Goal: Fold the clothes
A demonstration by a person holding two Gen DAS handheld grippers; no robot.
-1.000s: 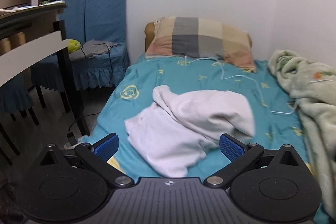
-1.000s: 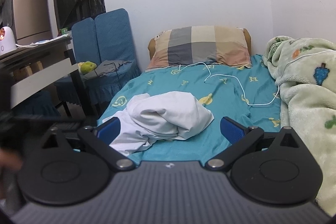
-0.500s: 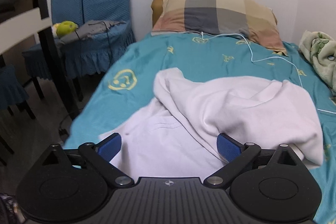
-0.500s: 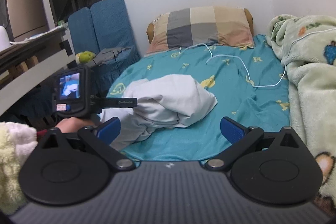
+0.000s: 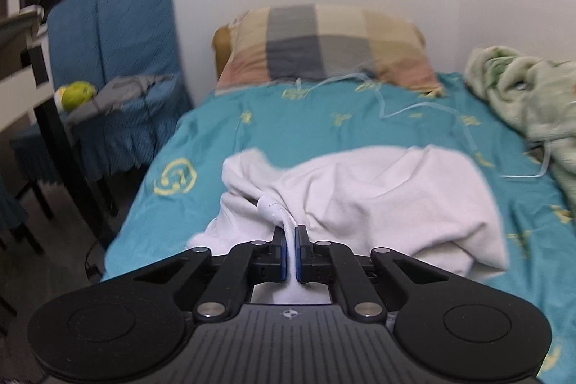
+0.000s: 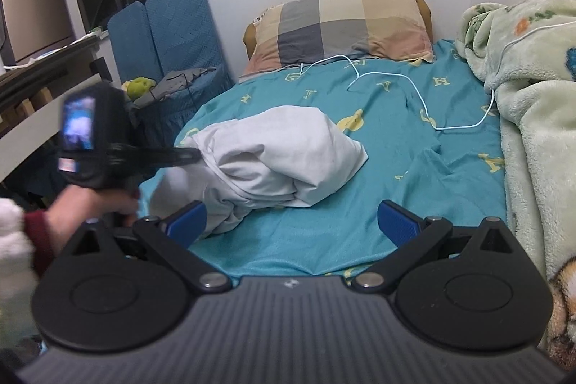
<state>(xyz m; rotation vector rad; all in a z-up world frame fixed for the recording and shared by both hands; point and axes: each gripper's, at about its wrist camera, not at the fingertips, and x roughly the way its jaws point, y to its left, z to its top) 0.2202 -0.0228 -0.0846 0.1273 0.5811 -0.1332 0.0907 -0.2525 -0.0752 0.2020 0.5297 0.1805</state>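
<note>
A crumpled white garment (image 5: 378, 200) lies in a heap near the foot of the teal bed (image 5: 306, 128). My left gripper (image 5: 291, 240) is shut on a fold of its near edge, and the cloth is pinched between the blue pads. In the right wrist view the garment (image 6: 273, 153) lies left of centre, and the left gripper's body (image 6: 97, 139) reaches into its left edge. My right gripper (image 6: 293, 222) is open and empty, above the bare sheet (image 6: 360, 204) just right of the garment.
A checked pillow (image 6: 342, 24) lies at the bed head. A white cable (image 6: 414, 92) trails across the sheet. A green fleece blanket (image 6: 532, 117) is piled along the right side. Blue-covered chairs (image 5: 115, 60) and a dark table (image 5: 32, 60) stand left.
My left gripper moved in to the garment's near edge and shut on a fold of it. My right gripper stayed open and moved a little closer over the bed.
</note>
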